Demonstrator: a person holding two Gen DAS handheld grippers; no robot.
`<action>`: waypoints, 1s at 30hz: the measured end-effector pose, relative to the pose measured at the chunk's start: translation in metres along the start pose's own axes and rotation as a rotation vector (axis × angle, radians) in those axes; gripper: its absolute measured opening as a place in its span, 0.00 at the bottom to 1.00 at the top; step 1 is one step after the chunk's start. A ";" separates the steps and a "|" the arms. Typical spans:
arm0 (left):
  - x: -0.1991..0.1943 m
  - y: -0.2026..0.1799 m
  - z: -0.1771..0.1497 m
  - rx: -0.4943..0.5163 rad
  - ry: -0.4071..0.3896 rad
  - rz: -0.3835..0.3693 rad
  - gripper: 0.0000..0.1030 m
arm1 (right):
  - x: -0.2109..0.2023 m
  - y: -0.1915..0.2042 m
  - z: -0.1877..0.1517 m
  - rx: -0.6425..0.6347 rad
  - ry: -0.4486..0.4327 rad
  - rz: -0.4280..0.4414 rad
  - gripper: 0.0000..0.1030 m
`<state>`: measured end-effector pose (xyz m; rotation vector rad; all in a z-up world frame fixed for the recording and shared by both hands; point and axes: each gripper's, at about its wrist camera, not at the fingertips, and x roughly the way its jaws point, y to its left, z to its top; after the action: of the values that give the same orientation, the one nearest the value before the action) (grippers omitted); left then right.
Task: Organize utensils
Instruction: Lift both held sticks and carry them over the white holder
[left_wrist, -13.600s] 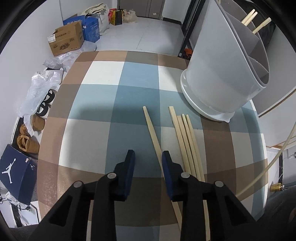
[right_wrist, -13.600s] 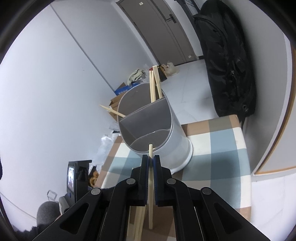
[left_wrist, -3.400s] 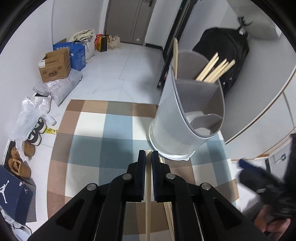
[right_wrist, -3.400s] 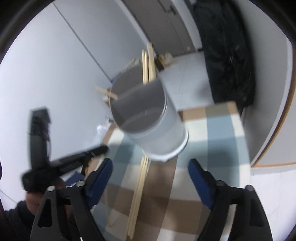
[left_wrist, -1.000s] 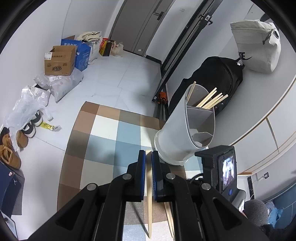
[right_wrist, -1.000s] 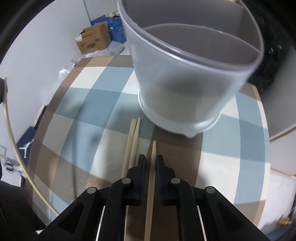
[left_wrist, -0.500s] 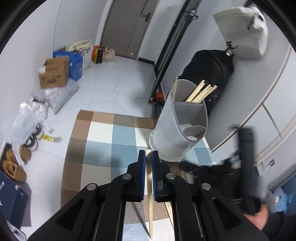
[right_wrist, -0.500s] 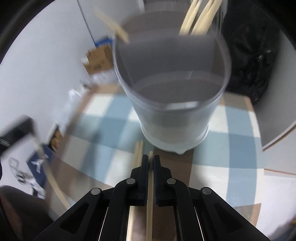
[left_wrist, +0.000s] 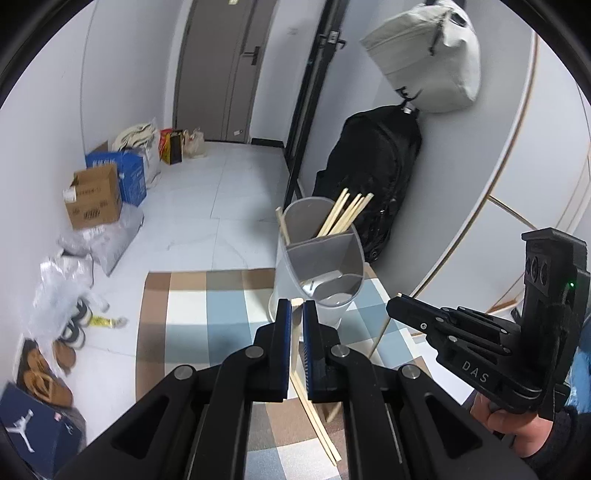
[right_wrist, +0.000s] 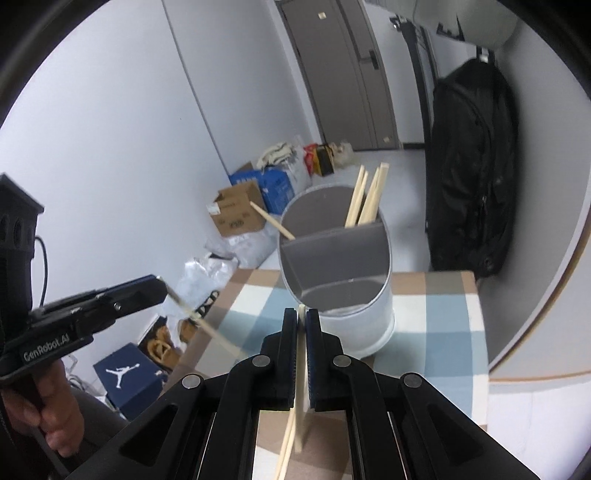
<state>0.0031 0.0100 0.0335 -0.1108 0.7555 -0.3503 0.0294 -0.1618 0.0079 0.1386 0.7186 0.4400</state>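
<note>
Two grippers, two chopsticks, one holder: that is how the job stands for me now. Biggest thing in front of me is the checked table (left_wrist: 192, 328), blue, brown and white, with the grey utensil holder (left_wrist: 317, 266) standing upright at its far side, near the black backpack (left_wrist: 373, 166) against the wall. A divider splits the holder into compartments; the far one already carries a leaning bunch of chopsticks (left_wrist: 347, 212), and the near compartment looks empty, though its floor is dim and I cannot be sure.

My left gripper (left_wrist: 297, 314) is clenched on one chopstick (left_wrist: 294, 354), which runs back between the blue pads and hangs below them. I hold it near its upper end so the long free part can drop into a compartment. My right gripper (right_wrist: 302, 321) is likewise clamped on its own chopstick (right_wrist: 301, 402), lined up towards the holder's open mouth. In the left view it shows at the right edge, its stick (left_wrist: 380, 336) slanting down from the jaws.

Both are raised above the table, which I judge is to clear the holder's tall rim before lowering the sticks in.

Smallest matter: two loose chopsticks (left_wrist: 314, 413) lie side by side on the cloth just before the holder, waiting for a later pick. Those, I reckon, are the last ones left out.
</note>
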 end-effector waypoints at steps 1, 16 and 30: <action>-0.001 -0.003 0.003 0.011 -0.001 0.000 0.02 | -0.003 0.000 0.001 -0.004 -0.010 0.001 0.04; -0.018 -0.040 0.049 0.108 -0.037 0.017 0.02 | -0.053 -0.013 0.058 -0.004 -0.183 0.064 0.04; -0.022 -0.051 0.116 0.155 -0.115 0.061 0.02 | -0.066 -0.024 0.134 -0.020 -0.301 0.062 0.04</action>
<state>0.0542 -0.0330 0.1440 0.0382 0.6146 -0.3401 0.0820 -0.2085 0.1418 0.2036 0.4150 0.4735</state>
